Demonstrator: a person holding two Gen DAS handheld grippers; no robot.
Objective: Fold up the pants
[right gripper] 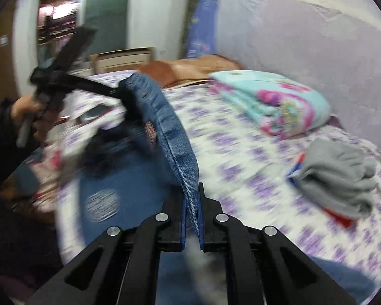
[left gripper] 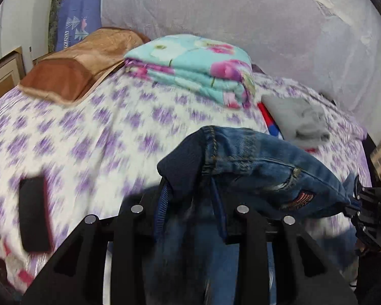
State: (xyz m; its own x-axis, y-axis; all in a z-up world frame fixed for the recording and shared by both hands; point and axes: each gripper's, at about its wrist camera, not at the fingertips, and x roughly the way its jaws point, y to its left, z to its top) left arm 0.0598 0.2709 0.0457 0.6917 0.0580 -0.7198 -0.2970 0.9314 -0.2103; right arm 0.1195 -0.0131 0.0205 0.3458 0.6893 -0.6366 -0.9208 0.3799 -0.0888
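Above the bed [right gripper: 241, 152], nearer than the folded quilt [right gripper: 274, 101]: jeans [right gripper: 165, 127] lifted, waistband stretched between both claws. Right claw [right gripper: 191, 218] pressed together on one waistband end; left claw [left gripper: 190, 190] pinching the other end, bunched thick. Long axis runs claw to claw, legs hanging below toward the holder. Neither hand nearer; judged next: lay flat

**Bedroom around me**

In front of me is a bed [left gripper: 89, 127] in a white sheet with purple blotches. Brown pillow [left gripper: 71, 73] at the head, a folded turquoise floral quilt [left gripper: 190, 68] beside it, a grey garment [right gripper: 343, 178] lying apart. A pale lilac net curtain [left gripper: 241, 20] hangs behind. White wall [right gripper: 149, 12], wooden headboard [right gripper: 124, 58], dark doorway [right gripper: 58, 17]. Everything motion-blurred.
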